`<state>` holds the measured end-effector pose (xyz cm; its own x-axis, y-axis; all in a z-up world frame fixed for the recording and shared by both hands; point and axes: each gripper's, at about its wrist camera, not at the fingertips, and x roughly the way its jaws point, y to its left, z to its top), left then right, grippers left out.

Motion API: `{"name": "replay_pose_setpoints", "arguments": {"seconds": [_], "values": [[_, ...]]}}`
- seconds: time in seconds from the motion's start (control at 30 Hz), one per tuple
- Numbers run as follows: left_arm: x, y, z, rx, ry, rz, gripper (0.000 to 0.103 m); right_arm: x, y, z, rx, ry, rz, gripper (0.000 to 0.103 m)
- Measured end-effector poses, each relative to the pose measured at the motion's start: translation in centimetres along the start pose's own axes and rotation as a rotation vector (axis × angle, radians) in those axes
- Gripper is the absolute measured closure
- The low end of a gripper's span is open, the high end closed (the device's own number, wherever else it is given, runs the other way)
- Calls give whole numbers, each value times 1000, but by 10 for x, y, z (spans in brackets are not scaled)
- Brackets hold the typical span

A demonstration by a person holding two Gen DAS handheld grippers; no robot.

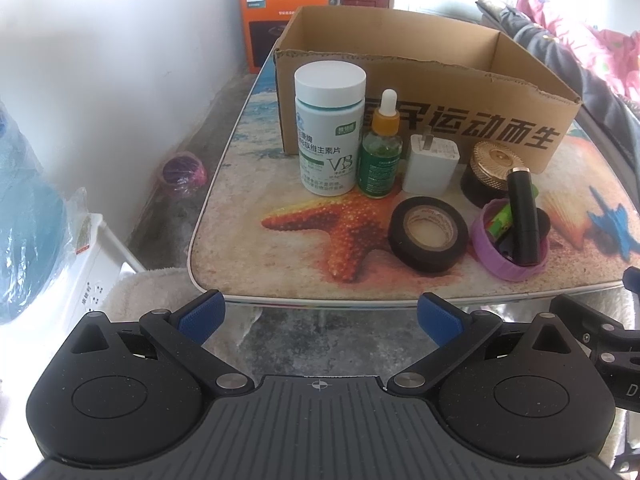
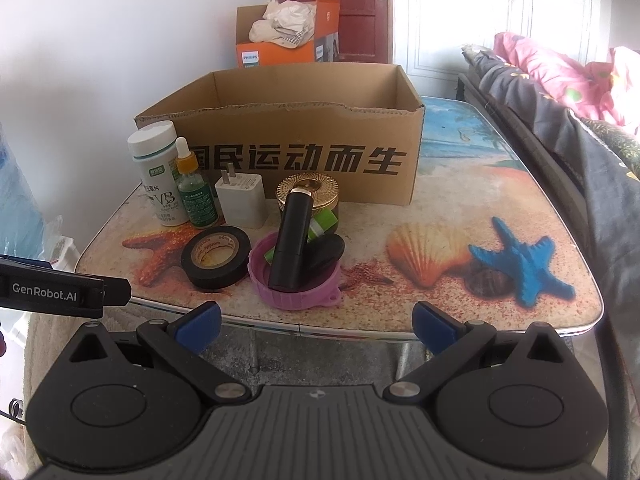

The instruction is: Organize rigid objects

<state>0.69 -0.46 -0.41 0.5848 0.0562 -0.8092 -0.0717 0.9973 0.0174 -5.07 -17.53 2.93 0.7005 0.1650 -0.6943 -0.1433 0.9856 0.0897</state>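
An open cardboard box (image 1: 420,92) (image 2: 304,160) stands at the back of a beach-print table (image 1: 280,248) (image 2: 440,280). In front of it stand a white vitamin bottle (image 1: 328,128) (image 2: 158,176), a green dropper bottle (image 1: 380,152) (image 2: 196,192), a white charger plug (image 1: 432,164) (image 2: 242,200) and a gold-lidded jar (image 1: 494,164) (image 2: 310,188). A black tape roll (image 1: 428,234) (image 2: 218,256) lies beside a purple lid (image 1: 496,256) (image 2: 292,292) holding a black tube (image 1: 524,216) (image 2: 292,240). My left gripper (image 1: 320,316) and right gripper (image 2: 316,326) are open and empty before the table's front edge.
An orange Philips box (image 1: 280,8) (image 2: 280,48) with cloth on top stands behind the table. Bedding (image 1: 580,60) (image 2: 560,88) lies to the right. A white wall is at left, with a plastic-wrapped blue bundle (image 1: 24,208) and a power strip (image 1: 92,292) at the lower left.
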Motion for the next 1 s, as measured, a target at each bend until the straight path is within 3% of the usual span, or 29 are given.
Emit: {"name": "replay_pose_setpoints", "arguments": {"seconds": [0.7,1.0], "values": [[4,0,2,1,8,10,0,3,-1,-1,7,-2,23,0],[9,-7,3,32,-6,-22,0,1,-16,3,56,-60,41,0]]}}
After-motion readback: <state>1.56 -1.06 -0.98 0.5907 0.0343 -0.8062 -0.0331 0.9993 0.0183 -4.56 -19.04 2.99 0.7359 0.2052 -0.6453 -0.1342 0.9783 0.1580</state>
